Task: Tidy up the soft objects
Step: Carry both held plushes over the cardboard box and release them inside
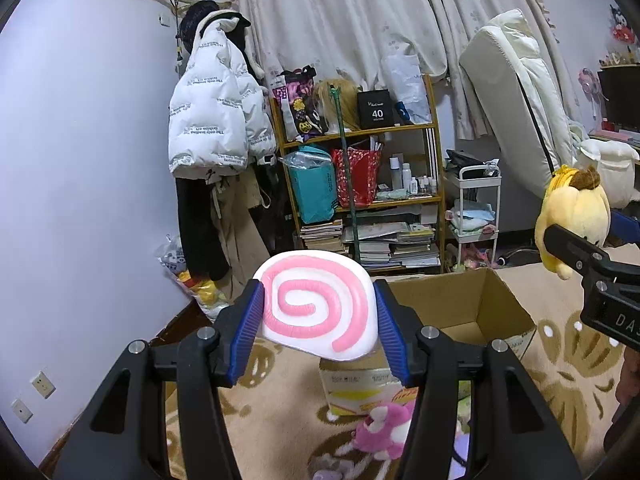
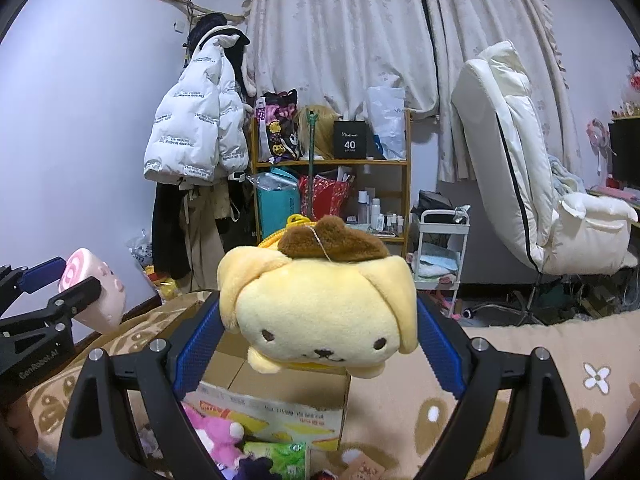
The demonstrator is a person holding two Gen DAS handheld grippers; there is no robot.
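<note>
My left gripper [image 1: 318, 328] is shut on a white soft cushion with a pink spiral [image 1: 316, 304] and holds it in the air above the near left corner of an open cardboard box [image 1: 472, 304]. My right gripper [image 2: 318, 344] is shut on a yellow dog plush with a brown beret [image 2: 320, 300] and holds it above the same box [image 2: 280, 396]. The dog plush also shows in the left wrist view [image 1: 572, 220], and the spiral cushion in the right wrist view [image 2: 96, 288]. A pink plush [image 1: 384, 428] lies on the floor by the box.
A beige flowered carpet [image 2: 520, 380] covers the floor. A wooden shelf [image 1: 360, 184], hanging jackets [image 1: 212, 120], a white trolley [image 1: 476, 216] and a white recliner chair [image 2: 528, 184] stand behind. A green packet [image 2: 280, 454] and other soft toys lie near the box.
</note>
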